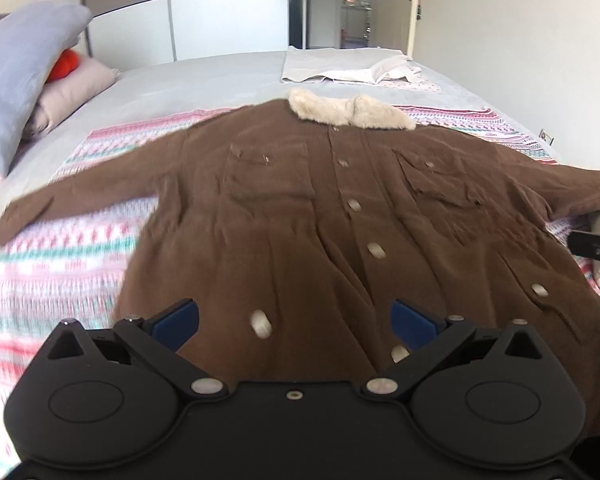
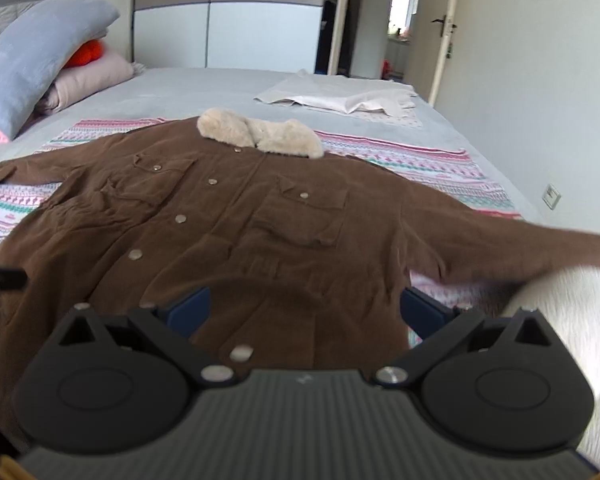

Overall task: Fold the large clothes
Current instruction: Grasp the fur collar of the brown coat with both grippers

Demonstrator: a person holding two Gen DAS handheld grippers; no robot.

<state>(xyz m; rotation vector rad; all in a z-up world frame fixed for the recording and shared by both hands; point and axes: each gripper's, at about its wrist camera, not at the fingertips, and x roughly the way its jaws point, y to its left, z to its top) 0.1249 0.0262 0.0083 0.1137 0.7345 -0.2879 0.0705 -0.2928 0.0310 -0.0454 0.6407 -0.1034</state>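
Brown buttoned coat (image 1: 300,208), cream fur collar, spread flat, sleeves outstretched

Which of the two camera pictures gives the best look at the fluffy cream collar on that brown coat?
The right wrist view: the fur collar sits sharp and whole there, both lobes clear above the coat. The left wrist view also shows the collar, but smaller, farther up the frame and a little softer.

Bare grey bed (image 2: 204,92) beyond coat (image 2: 228,216) — pillows (image 2: 36,56) left; folded cloth (image 2: 340,98) right
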